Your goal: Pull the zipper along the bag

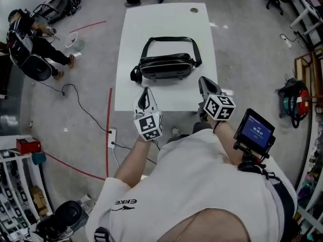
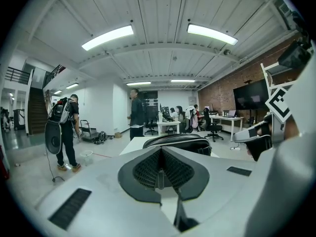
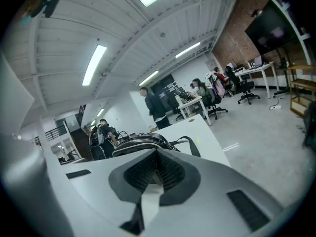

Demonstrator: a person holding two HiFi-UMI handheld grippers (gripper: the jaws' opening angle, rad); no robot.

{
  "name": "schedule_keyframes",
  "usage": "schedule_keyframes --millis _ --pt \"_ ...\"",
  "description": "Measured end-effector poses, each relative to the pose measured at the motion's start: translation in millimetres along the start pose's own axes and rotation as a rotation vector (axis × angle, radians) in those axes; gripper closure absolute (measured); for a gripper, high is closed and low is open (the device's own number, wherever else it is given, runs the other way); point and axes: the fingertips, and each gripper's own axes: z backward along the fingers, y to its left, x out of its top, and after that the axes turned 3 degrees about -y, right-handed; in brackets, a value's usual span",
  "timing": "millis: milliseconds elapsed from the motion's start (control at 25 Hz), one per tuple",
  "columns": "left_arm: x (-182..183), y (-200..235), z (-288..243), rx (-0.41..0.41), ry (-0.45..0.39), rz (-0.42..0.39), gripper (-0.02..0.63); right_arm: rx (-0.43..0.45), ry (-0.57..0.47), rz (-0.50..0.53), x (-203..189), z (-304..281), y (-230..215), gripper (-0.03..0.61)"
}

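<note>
A black bag with a looped strap lies in the middle of the white table. Both grippers hover at the table's near edge, short of the bag and not touching it. The left gripper is near the bag's left end, its jaws shut with nothing between them. The right gripper is just past the bag's right end, also shut and empty. In the left gripper view the bag shows just beyond the closed left gripper. The right gripper view has the bag behind the closed right gripper. I cannot make out the zipper pull.
A small round object sits at the table's far edge. A person with a backpack and a bucket are on the floor to the left. Red floor lines and a cable run beside the table. A screen is mounted by the right arm.
</note>
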Motion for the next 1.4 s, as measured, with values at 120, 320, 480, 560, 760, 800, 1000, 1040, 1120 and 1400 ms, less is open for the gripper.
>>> schedule_keyframes --millis 120,320,480,560,760,800,1000,1040,1120,1400 --pt "-1.8 16.5 -8.4 0.007 0.001 -0.009 0.611 -0.01 -0.021 -0.059 -0.7 -6.3 -4.0 0.574" --pt "-1.4 34.6 -27.4 0.029 0.022 -0.027 0.611 -0.017 -0.029 -0.184 -2.6 -22.4 -18.3 0.574" --pt "-2.0 42.5 -45.8 0.034 0.045 -0.051 0.611 -0.023 -0.023 -0.288 -7.8 -41.5 -35.0 0.574" --pt "-3.3 47.4 -56.9 0.04 0.055 -0.062 0.611 -0.016 -0.017 -0.321 -9.7 -52.1 -40.6 0.573" --pt "-6.5 58.0 -81.7 0.052 0.074 -0.07 0.611 -0.025 -0.02 -0.399 -9.7 -68.7 -51.4 0.572" --pt "-7.3 60.2 -86.0 0.052 0.078 -0.071 0.611 -0.024 -0.026 -0.423 -9.9 -72.1 -53.0 0.571" --pt "-10.2 68.3 -102.6 0.039 0.093 -0.08 0.611 0.019 -0.059 -0.585 -10.5 -88.8 -53.1 0.494" --pt "-11.5 68.5 -103.8 0.036 0.097 -0.08 0.611 0.029 -0.071 -0.626 -10.7 -89.6 -53.0 0.491" --pt "-13.8 68.6 -106.7 0.029 0.105 -0.079 0.611 0.041 -0.092 -0.702 -11.3 -91.6 -54.3 0.484" --pt "-25.0 71.3 -115.6 0.013 0.148 -0.073 0.611 0.066 -0.126 -0.921 -20.5 -99.3 -57.7 0.477"
